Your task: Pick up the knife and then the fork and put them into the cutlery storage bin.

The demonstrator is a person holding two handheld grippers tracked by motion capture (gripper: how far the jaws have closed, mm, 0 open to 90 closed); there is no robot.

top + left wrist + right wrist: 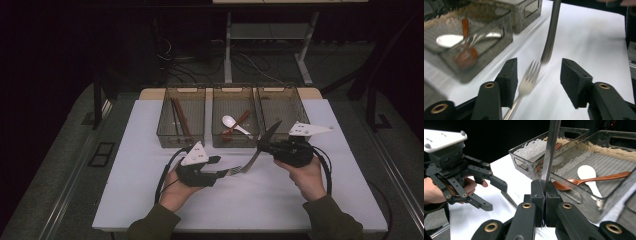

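I wear olive-green sleeves on both forearms. My left gripper (pixel 220 166) is matt black, built of slim linked bars pinned with brass-coloured rivets, and its jaws end in blocky black foam-like pads (pixel 510 80). A pale grey three-cornered plate (pixel 195 154) with small dark screws sits on top, and a black cable (pixel 165 172) loops from its body. My right gripper (pixel 261 146) is the same black make, with its own grey plate (pixel 309 129) and a black cable (pixel 326 167) curving round behind.
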